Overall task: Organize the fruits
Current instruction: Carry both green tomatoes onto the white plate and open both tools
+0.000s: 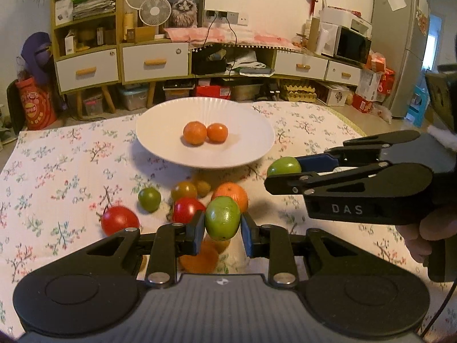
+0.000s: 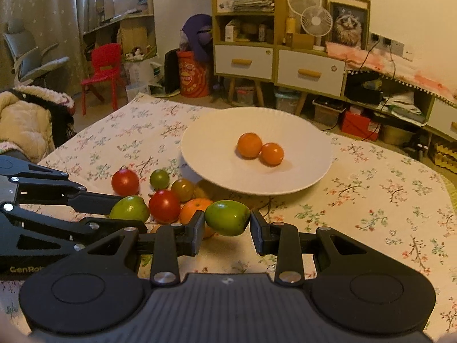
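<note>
My left gripper (image 1: 222, 230) is shut on a green fruit (image 1: 222, 217), held above the table; it shows in the right wrist view (image 2: 130, 208) too. My right gripper (image 2: 227, 223) is shut on another green fruit (image 2: 227, 217), seen at the right of the left wrist view (image 1: 284, 166). A white plate (image 1: 160, 140) holds two oranges (image 1: 194, 133) (image 1: 217, 133). On the cloth before it lie two red tomatoes (image 1: 120, 220) (image 1: 187, 209), a small green tomato (image 1: 149, 198), a brownish tomato (image 1: 184, 190) and an orange (image 1: 232, 193).
The table has a floral cloth (image 1: 57, 177). Another orange (image 1: 200, 258) lies under my left gripper. Cabinets, fans and boxes (image 1: 154, 60) stand behind the table. A red chair (image 2: 104, 68) and a padded coat (image 2: 25, 120) are off the left side.
</note>
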`<action>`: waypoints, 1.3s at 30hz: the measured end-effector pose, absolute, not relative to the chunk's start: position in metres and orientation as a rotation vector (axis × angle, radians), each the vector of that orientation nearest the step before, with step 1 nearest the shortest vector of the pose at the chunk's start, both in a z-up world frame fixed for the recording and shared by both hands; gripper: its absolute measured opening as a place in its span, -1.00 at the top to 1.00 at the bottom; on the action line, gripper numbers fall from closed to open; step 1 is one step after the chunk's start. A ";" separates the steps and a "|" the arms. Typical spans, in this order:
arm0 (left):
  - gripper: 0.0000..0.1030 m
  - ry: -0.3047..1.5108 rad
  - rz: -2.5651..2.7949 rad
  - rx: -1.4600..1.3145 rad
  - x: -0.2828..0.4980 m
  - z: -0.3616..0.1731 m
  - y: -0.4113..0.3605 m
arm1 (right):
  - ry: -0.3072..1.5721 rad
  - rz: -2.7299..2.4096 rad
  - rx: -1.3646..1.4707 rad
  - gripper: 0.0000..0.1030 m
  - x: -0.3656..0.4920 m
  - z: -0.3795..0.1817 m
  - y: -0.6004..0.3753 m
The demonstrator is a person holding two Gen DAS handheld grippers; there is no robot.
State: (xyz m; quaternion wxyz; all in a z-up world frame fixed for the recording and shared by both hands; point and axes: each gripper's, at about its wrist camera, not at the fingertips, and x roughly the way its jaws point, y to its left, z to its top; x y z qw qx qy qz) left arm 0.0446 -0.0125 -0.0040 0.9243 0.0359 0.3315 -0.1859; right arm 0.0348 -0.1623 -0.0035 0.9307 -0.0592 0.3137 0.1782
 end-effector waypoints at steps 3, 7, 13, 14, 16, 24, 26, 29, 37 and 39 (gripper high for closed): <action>0.71 0.666 -0.375 0.068 0.053 0.002 -0.016 | 0.635 0.349 -0.100 0.40 0.040 0.000 -0.169; 0.71 0.633 -0.367 0.074 0.063 0.011 -0.020 | 0.627 0.326 -0.072 0.40 0.048 0.004 -0.176; 0.71 0.642 -0.379 0.110 0.082 0.012 -0.027 | 0.604 0.316 -0.079 0.40 0.057 0.009 -0.178; 0.71 0.650 -0.378 0.111 0.086 0.011 -0.028 | 0.602 0.316 -0.079 0.40 0.059 0.010 -0.178; 0.71 0.658 -0.377 0.116 0.095 0.009 -0.029 | 0.597 0.320 -0.079 0.40 0.062 0.010 -0.180; 0.71 0.679 -0.393 0.191 0.136 -0.001 -0.034 | 0.619 0.342 -0.078 0.40 0.089 0.006 -0.183; 0.71 0.689 -0.401 0.209 0.144 -0.004 -0.034 | 0.636 0.350 -0.071 0.40 0.097 0.003 -0.185; 0.71 0.703 -0.424 0.229 0.153 -0.008 -0.034 | 0.655 0.357 -0.073 0.40 0.109 -0.001 -0.186; 0.71 0.728 -0.453 0.276 0.167 -0.016 -0.041 | 0.691 0.398 -0.140 0.40 0.125 -0.009 -0.179; 0.71 0.734 -0.452 0.294 0.169 -0.018 -0.042 | 0.698 0.406 -0.163 0.40 0.127 -0.011 -0.177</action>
